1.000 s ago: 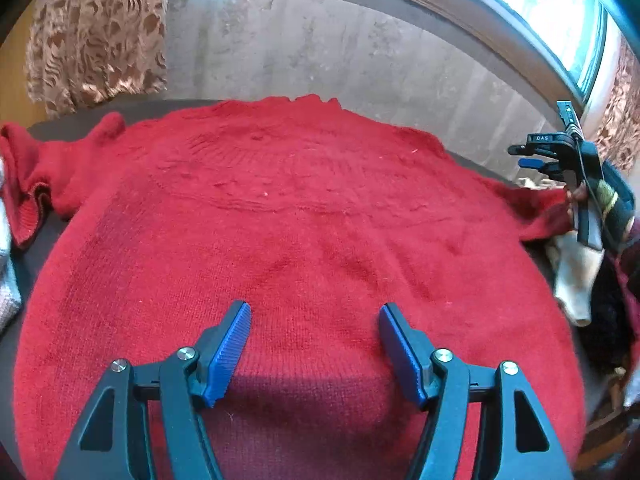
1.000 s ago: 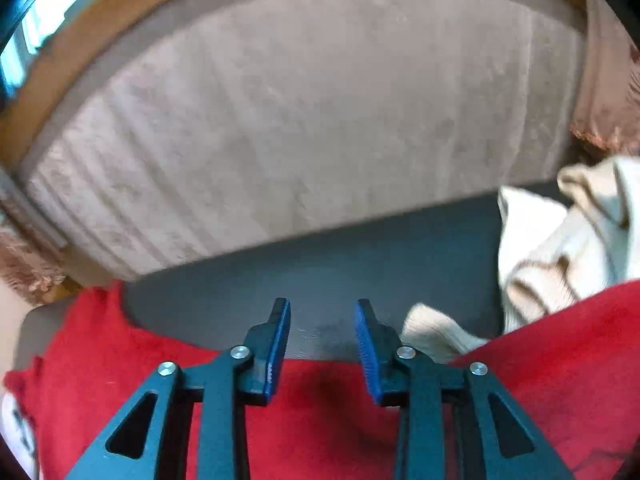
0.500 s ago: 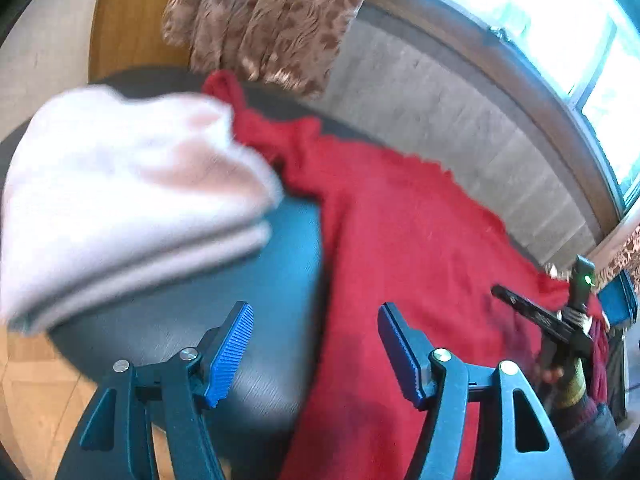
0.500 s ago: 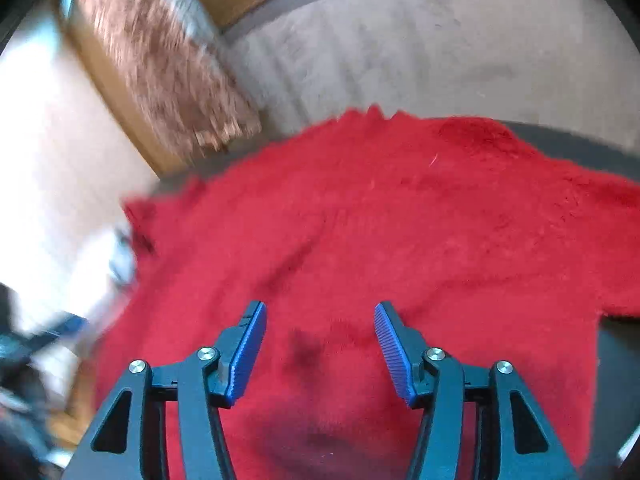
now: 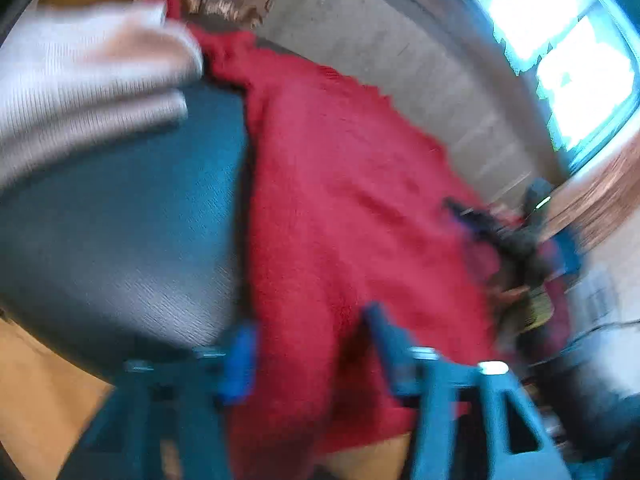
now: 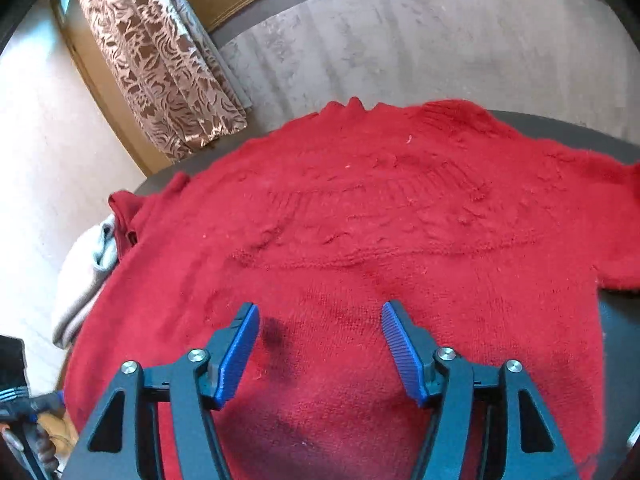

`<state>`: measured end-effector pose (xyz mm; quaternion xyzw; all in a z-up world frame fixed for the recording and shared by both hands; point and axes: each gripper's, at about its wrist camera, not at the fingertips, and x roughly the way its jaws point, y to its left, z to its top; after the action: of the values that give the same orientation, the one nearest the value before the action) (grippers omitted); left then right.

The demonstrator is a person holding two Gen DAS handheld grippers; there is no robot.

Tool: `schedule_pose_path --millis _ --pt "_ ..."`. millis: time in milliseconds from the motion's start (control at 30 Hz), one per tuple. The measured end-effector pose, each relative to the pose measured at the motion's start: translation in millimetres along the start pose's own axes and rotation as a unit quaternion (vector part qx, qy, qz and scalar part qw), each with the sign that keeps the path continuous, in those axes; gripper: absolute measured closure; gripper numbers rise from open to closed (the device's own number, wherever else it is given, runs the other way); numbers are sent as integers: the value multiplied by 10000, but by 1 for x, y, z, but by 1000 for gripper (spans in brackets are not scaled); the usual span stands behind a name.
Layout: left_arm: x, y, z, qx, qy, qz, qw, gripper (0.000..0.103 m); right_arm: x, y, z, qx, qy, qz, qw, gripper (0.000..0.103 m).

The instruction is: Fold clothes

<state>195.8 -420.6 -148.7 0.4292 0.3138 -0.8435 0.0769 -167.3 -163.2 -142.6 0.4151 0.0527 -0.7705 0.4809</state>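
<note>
Left gripper (image 5: 308, 356) was closing around the red sweater's (image 5: 352, 208) hem at lower centre; right gripper (image 6: 320, 352) was opening, empty, above the sweater.

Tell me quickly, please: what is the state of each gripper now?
Left gripper: jaws closing, edge of the red sweater between them.
Right gripper: jaws opening, holding nothing, above the sweater.
</note>
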Motion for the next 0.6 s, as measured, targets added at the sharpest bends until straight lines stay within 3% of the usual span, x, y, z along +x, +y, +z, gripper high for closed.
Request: schedule_pose_path --millis 67,233,300,333,433,467,500,533,567,600 --pt "-32 -5 9 43 -225 -158 9996 97 3 3 0 -40 8 -37 10000 35" --pt "-139 -15 11 376 -1173 -963 9877 98 3 4 0 -61 -5 -53 10000 34" --pt "-150 -8 9 333 -1326 -817 9872 84 2 3 -1 -36 -20 -6 10000 33" --pt "-147 0 7 296 -1351 -506 9891 77 2 3 -1 -21 -26 20 10000 33" --pt "-103 26 11 -70 -1027 585 9930 73 1 2 -2 -2 -37 50 10000 32" --pt "-84 33 11 -177 -840 739 9936 72 1 2 -2 -1 -40 53 10000 32" --pt "-67 34 10 -209 -660 604 9958 72 1 2 -2 -6 -39 48 10000 32" --pt "-53 33 10 -215 -487 366 9979 66 1 2 -2 -12 -38 42 10000 32" --pt "-39 29 7 -182 -320 94 9993 54 1 3 -2 -23 -33 30 10000 32" --pt "-27 24 4 -98 -176 -76 9998 50 2 4 -2 -32 -29 19 10000 32"
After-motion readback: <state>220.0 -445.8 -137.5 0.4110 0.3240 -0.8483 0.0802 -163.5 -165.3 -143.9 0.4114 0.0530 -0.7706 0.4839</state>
